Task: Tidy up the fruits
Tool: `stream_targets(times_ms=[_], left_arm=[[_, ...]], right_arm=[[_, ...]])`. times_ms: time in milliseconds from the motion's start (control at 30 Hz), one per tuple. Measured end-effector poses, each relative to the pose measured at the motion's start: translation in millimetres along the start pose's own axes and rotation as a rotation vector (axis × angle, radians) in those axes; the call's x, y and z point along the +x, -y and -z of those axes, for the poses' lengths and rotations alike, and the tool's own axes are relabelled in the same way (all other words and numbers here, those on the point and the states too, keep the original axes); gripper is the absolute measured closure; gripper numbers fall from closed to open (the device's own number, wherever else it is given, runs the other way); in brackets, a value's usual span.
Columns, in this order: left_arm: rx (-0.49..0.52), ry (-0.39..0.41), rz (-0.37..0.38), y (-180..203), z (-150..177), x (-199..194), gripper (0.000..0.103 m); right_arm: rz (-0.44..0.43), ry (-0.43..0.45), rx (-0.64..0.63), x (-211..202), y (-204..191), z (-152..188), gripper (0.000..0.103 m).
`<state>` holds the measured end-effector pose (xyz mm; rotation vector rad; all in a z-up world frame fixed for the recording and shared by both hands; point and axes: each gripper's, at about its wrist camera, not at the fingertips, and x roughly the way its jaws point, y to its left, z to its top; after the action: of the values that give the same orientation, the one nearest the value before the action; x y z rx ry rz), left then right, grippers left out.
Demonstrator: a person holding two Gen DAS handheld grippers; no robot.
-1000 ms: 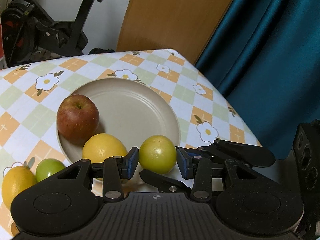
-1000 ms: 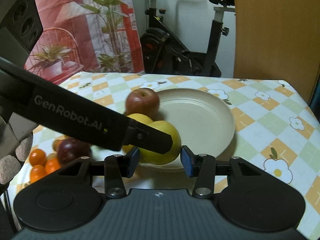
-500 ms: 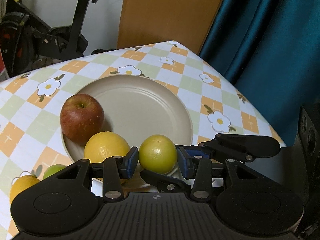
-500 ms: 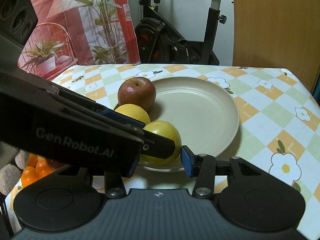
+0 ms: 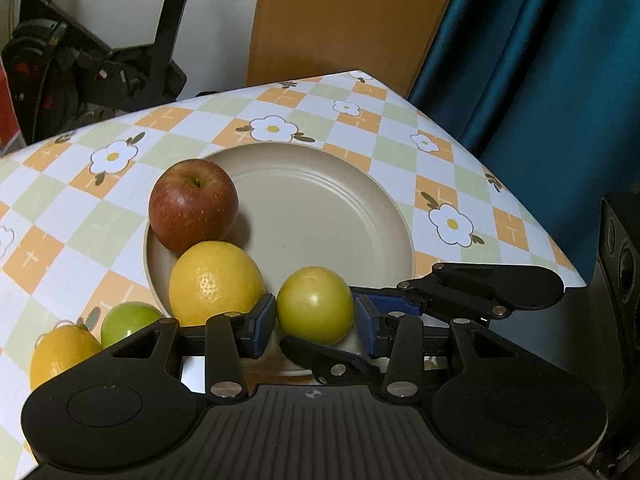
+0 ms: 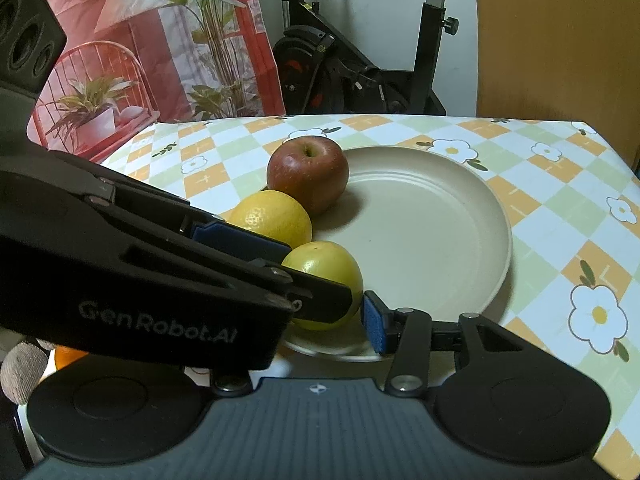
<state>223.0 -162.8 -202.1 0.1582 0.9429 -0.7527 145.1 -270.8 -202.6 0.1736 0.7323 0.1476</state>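
Note:
A yellow-green fruit (image 5: 314,300) (image 6: 328,276) sits at the near rim of the beige plate (image 5: 352,216) (image 6: 448,240). My left gripper (image 5: 315,317) is shut on it, one blue pad on each side. My right gripper (image 6: 320,325) comes in crosswise and is shut on the same fruit. Its right pad (image 6: 374,328) lies against the fruit, while the left gripper's body hides its left finger. A red apple (image 5: 194,204) (image 6: 308,172) and a yellow citrus (image 5: 214,280) (image 6: 272,216) also lie on the plate, touching each other.
Off the plate to the left lie a small green fruit (image 5: 128,324) and a yellow lemon (image 5: 64,352). The flowered tablecloth (image 5: 452,184) ends at an edge on the right, next to a teal curtain (image 5: 540,100). An exercise bike (image 6: 360,72) and a wooden board (image 5: 340,20) stand behind the table.
In the right wrist view the left gripper has swung further across and now covers the right gripper's left finger. The yellow-green fruit stays between both sets of pads at the plate's rim.

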Motion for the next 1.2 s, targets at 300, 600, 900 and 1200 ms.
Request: stream_targets(times_ms=[300, 600, 900, 1200], left_arm=[[-0.027, 0.039, 0.001, -4.4, 6.3, -21.8, 0.057], [-0.025, 0.134, -0.045, -13.5, 13.4, -70.3, 0.057], [-0.037, 0.205, -0.140, -42.4, 35.1, -128.4, 0.057], [-0.115, 0.238, -0.211, -73.6, 65.6, -158.6, 0.057]], right_arm=[[0.033, 0.000, -0.009, -8.4, -8.6, -3.1, 0.047], [0.036, 0.029, 0.014, -29.9, -17.5, -4.8, 0.043], [0.012, 0.067, 0.003, -45.3, -38.3, -5.9, 0.041], [-0.038, 0.071, -0.048, -46.4, -69.2, 2.5, 0.041]])
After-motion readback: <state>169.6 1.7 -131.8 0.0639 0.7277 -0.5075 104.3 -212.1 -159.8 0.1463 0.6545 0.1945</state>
